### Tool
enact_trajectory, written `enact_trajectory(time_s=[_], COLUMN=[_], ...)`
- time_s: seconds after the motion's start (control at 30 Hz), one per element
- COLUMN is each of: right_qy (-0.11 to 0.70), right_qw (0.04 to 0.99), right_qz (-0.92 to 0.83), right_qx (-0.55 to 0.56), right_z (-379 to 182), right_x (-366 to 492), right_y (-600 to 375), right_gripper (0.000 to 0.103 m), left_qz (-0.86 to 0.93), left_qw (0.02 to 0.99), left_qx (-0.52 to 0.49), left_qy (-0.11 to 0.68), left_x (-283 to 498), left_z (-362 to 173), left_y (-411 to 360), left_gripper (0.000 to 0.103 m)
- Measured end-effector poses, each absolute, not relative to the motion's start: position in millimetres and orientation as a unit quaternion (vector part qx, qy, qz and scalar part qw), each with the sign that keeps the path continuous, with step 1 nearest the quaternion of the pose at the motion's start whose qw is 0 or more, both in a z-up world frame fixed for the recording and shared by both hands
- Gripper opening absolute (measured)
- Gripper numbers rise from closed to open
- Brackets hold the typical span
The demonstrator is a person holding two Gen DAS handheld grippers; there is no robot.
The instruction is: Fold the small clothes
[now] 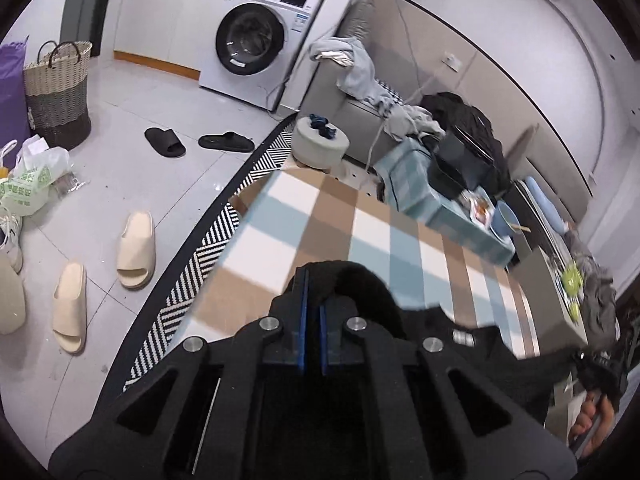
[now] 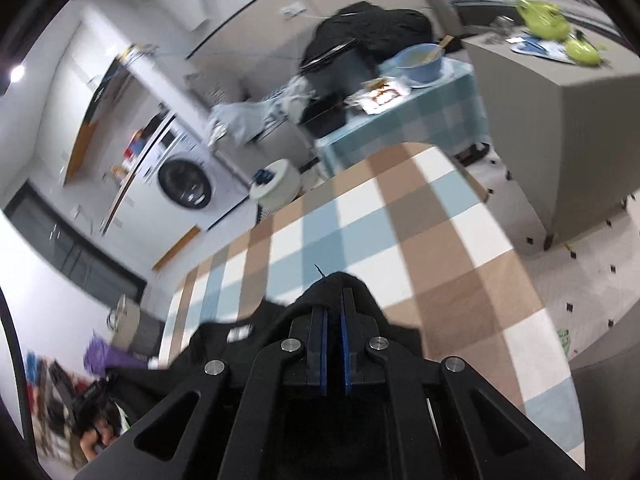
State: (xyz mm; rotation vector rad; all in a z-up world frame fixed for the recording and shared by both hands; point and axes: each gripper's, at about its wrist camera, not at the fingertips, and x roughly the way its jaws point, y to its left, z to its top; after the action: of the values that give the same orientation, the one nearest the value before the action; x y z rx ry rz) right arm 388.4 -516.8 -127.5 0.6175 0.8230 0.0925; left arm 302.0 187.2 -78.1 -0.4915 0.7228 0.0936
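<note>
A black garment [image 1: 400,312] was clamped by the left gripper [image 1: 313,308] and right gripper [image 2: 334,312], apparently stretched sideways between both jaws, above a checked cloth [image 2: 420,240]; a stool [image 1: 320,142] stood beyond.

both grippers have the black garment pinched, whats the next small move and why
Probably lower both together toward the checked cloth and draw them apart. The left gripper and right gripper are each shut on an edge of the black garment, which looks slack and bunched between them above the surface. It needs to lie flat before any fold, though blur hides its exact shape.
</note>
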Motion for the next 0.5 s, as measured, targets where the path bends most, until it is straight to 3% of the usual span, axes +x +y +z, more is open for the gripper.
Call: enact_trajectory(time_s=[0.2, 0.27, 0.3, 0.37, 0.43, 0.5], right_qy=[0.419, 0.419, 0.425, 0.44, 0.442, 0.433], right_qw=[0.854, 0.851, 0.846, 0.837, 0.837, 0.846], right_qz=[0.004, -0.004, -0.009, -0.013, -0.003, 0.004], right_qx=[0.308, 0.317, 0.322, 0.326, 0.323, 0.311], right_z=[-151, -159, -167, -176, -178, -172], right_x=[429, 436, 441, 445, 440, 430], right_y=[-524, -526, -527, -530, -531, -531], right_gripper=[0.006, 0.009, 0.01, 0.021, 0.026, 0.036], left_qz=[0.067, 0.079, 0.086, 0.087, 0.081, 0.091], left_qw=[0.883, 0.874, 0.87, 0.87, 0.878, 0.888], left_qx=[-0.257, -0.253, -0.246, -0.237, -0.227, -0.21], left_qy=[0.388, 0.407, 0.42, 0.422, 0.413, 0.399], left_x=[355, 365, 368, 365, 357, 349], left_z=[-108, -122, -128, -133, -130, -124], left_y=[200, 200, 198, 195, 191, 188], left_gripper=[0.003, 0.009, 0.015, 0.024, 0.05, 0.068])
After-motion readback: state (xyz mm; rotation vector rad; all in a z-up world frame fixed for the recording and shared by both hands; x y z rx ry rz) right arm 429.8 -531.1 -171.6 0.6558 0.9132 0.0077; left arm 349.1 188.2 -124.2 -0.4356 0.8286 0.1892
